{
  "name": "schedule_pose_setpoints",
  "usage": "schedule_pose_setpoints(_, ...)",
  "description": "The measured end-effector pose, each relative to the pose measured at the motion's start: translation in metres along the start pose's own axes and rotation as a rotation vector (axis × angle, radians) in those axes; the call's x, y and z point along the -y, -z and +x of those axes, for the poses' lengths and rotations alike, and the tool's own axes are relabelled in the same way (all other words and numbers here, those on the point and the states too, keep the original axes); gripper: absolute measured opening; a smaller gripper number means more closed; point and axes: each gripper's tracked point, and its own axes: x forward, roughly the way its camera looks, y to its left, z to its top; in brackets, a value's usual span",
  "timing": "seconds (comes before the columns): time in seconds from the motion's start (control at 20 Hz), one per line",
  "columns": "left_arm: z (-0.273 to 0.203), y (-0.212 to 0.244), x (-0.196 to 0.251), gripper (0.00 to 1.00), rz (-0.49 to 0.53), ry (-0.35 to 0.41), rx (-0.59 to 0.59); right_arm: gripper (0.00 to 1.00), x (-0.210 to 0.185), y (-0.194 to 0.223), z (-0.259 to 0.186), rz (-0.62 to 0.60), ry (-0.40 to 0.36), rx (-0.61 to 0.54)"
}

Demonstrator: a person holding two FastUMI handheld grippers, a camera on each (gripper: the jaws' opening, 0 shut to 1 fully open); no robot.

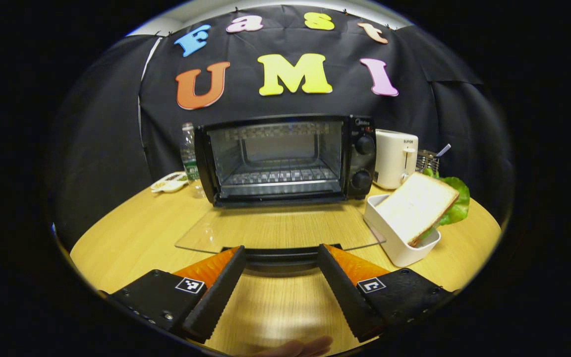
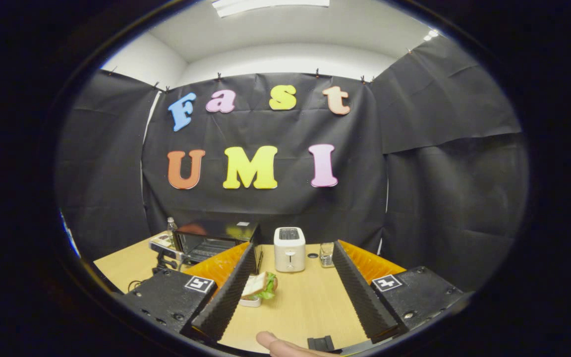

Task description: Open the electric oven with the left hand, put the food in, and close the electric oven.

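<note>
Left gripper view: electric oven (image 1: pixel 285 158) open, glass door (image 1: pixel 280 228) flat on table (image 1: pixel 132 238). Left gripper (image 1: pixel 281 258) fingers spread, empty, at door handle. Sandwich (image 1: pixel 422 206) in white dish (image 1: pixel 399 248), right of oven. Right gripper (image 2: pixel 293 277) spread, empty, above table.

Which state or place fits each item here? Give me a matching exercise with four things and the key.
Things:
1. oven door
2. sandwich
3. toaster
4. left gripper

States or places:
A. propped in a white dish
B. folded down flat on the table
C. open, fingers either side of the door handle
D. standing right of the oven

Pairs: 1-B, 2-A, 3-D, 4-C
</note>
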Motion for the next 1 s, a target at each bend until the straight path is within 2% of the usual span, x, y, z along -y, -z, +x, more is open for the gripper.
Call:
schedule_pose_setpoints(0.15,-0.030,-0.036,0.001,0.96,-0.007,0.019,0.063,1.00,0.004,0.004,0.020,-0.001,-0.005,-0.020)
schedule_pose_setpoints(0.2,-0.041,-0.049,0.001,0.96,-0.008,0.025,0.086,0.91,0.004,0.008,0.031,0.004,-0.010,-0.037)
schedule_pose_setpoints(0.45,-0.096,-0.122,-0.020,0.96,0.008,-0.013,0.218,0.91,0.004,0.039,0.084,0.017,-0.048,-0.172)
schedule_pose_setpoints(0.5,-0.107,-0.130,-0.023,0.96,0.000,-0.018,0.234,1.00,0.007,0.045,0.094,0.009,-0.047,-0.196)
schedule_pose_setpoints(0.55,-0.119,-0.137,-0.024,0.95,-0.011,-0.013,0.247,0.91,0.008,0.049,0.105,0.005,-0.051,-0.216)
schedule_pose_setpoints(0.6,-0.132,-0.145,-0.026,0.95,-0.019,-0.004,0.269,1.00,0.005,0.055,0.116,0.006,-0.064,-0.238)
schedule_pose_setpoints(0.8,-0.172,-0.176,-0.043,0.95,-0.012,-0.012,0.362,1.00,-0.013,0.095,0.152,0.042,-0.184,-0.416)
schedule_pose_setpoints(0.95,-0.185,-0.185,-0.050,0.95,-0.037,-0.021,0.380,1.00,-0.022,0.124,0.178,0.096,-0.260,-0.560)
schedule_pose_setpoints(1.0,-0.185,-0.187,-0.057,0.95,-0.042,-0.035,0.384,0.91,-0.026,0.138,0.187,0.116,-0.281,-0.618)
